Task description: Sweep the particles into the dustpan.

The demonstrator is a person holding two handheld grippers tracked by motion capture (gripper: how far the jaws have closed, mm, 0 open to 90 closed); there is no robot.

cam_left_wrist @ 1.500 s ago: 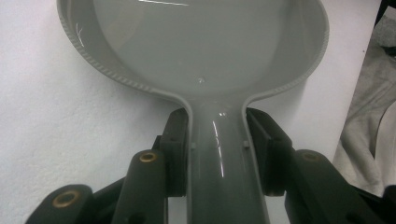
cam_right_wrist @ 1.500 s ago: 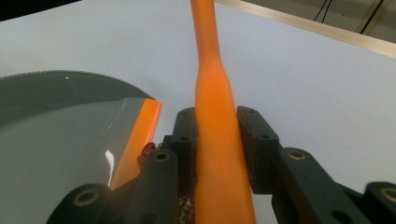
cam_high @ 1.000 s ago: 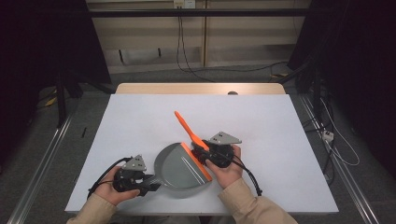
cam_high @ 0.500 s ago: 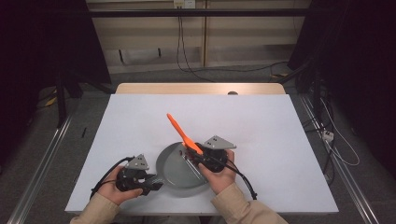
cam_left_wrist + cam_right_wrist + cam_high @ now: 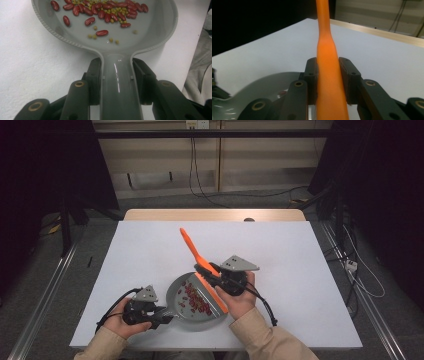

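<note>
Currently: grey plastic pan (image 5: 192, 312) flat on white table (image 5: 300, 270), near the person's edge, between the two hands. Pan handle pinched by left gripper (image 5: 162, 316); in left gripper view, both pads (image 5: 93, 80) pressed against the sides of the handle (image 5: 117, 82), handle running straight back between the jaws. Left hand (image 5: 125, 322) low at the table's near-left corner, cable trailing from the gripper body.

Contents of pan: red kidney beans (image 5: 100, 11) mixed with small yellow-green peas or lentils (image 5: 111, 40), gathered mostly toward the far side in left gripper view; a few strays nearer the handle.

Orange spatula (image 5: 192, 252) clamped in right gripper (image 5: 212, 279). In right gripper view, pads (image 5: 312, 75) tight on both sides of the orange shaft (image 5: 327, 70). Handle end tilted up and away over the table; broad lower end (image 5: 215, 297) slanting down over the pan's right rim, beside the beans. Contact between blade and pan floor: cannot tell. Right hand (image 5: 237, 295) just right of the pan, grey three-cornered plate (image 5: 240, 264) on top.
</note>
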